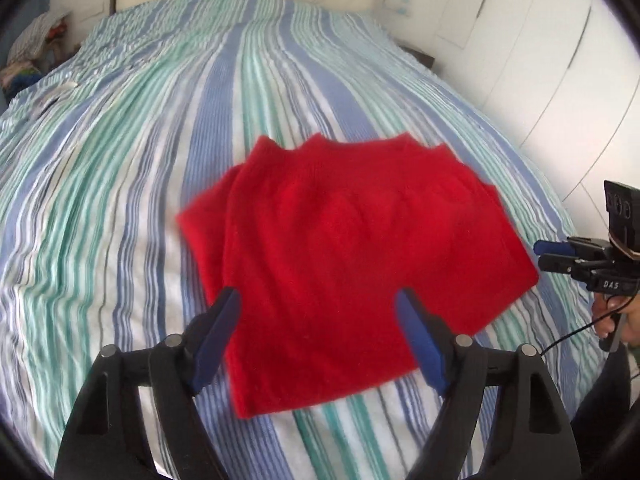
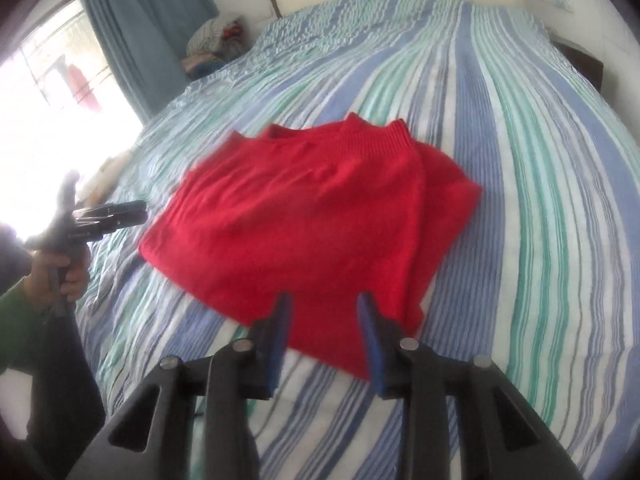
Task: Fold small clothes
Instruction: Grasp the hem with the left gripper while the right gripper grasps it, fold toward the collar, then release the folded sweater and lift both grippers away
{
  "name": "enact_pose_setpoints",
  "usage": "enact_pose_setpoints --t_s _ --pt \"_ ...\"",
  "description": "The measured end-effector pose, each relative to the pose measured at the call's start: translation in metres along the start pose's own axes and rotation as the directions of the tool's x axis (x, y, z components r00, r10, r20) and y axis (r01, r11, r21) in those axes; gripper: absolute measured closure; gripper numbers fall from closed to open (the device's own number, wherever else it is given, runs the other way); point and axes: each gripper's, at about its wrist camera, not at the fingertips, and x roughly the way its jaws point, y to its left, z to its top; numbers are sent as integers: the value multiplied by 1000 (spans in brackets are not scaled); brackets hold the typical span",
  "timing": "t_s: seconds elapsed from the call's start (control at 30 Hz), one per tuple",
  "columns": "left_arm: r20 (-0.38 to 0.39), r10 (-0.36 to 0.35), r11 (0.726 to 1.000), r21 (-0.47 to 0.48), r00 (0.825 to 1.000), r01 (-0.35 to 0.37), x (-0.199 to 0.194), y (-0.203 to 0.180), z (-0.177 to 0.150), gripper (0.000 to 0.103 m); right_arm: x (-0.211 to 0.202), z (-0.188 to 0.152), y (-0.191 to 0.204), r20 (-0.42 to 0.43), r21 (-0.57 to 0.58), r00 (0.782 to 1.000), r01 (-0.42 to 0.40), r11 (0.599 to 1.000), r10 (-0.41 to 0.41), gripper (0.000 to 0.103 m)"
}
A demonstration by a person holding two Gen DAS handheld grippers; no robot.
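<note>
Two grippers hang over a red sweater (image 1: 340, 248) that lies folded in the middle of a striped bedspread (image 1: 120, 184). The left gripper (image 1: 318, 304) has its jaws spread wide and empty, above the sweater's near edge. The right gripper (image 2: 325, 308) also stands parted, holding nothing, above the sweater's near corner. A pile of clothes (image 2: 214, 44) sits near a blue curtain (image 2: 148, 28).

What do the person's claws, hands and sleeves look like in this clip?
Both claws, left and right, are black plastic with blue finger pads and silver pivot pins. The right one shows white "DAS" lettering and a thin black cable. The left hand is bare, below a green sleeve.
</note>
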Motion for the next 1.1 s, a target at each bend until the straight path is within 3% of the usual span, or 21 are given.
enact_pose_setpoints --t_s 0.03,0.1,0.13,0.17,0.2,0.33,0.43,0.63,0.73,0.8,0.83,0.93,1.0,1.1 --pt "-22 13 1000 -18 1000 -14 10 1 -3 15 4 5 3 -3 -6 1000 -2 1000 2 66" --pt "-107 111 991 -62 988 -118 36 13 -15 15 23 2 5 -41 9 999 -4 1000 4 59" --pt "-164 152 982 -89 975 -168 49 24 -24 19 35 -4 2 -73 9 997 27 1000 -26 58" --pt "-182 146 977 -127 973 -170 49 31 -33 21 46 -17 -3 -122 19 990 80 997 -77 58" --pt "-143 129 975 -164 981 -152 35 33 -41 23 52 -28 -10 -152 46 984 97 994 -89 60" --pt "-17 135 982 -131 991 -136 -20 7 -67 15 2 -49 3 -23 88 992 124 988 -122 59" --pt "56 173 979 -118 983 -166 -42 -15 -90 8 -34 -71 20 81 101 977 189 977 -197 47" --pt "22 160 963 -223 987 -151 -14 -28 -119 8 -51 -119 28 133 278 933 289 916 -335 45" --pt "27 213 965 -161 977 -206 4 -39 -128 4 -45 -123 31 127 263 928 308 914 -350 45" --pt "29 228 968 -114 973 -223 13 -42 -137 2 -43 -123 33 158 222 910 347 911 -384 39" --pt "45 225 970 -106 973 -219 12 -43 -138 1 -37 -125 30 156 209 907 357 910 -392 32" --pt "49 215 971 -114 975 -208 10 -43 -138 1 -9 -139 9 92 252 921 347 903 -379 31" --pt "60 216 972 -109 975 -208 8 -43 -141 1 -8 -146 11 136 242 910 352 904 -391 30" --pt "71 223 971 -104 972 -215 10 -45 -142 1 -5 -146 15 124 226 903 379 897 -412 30"
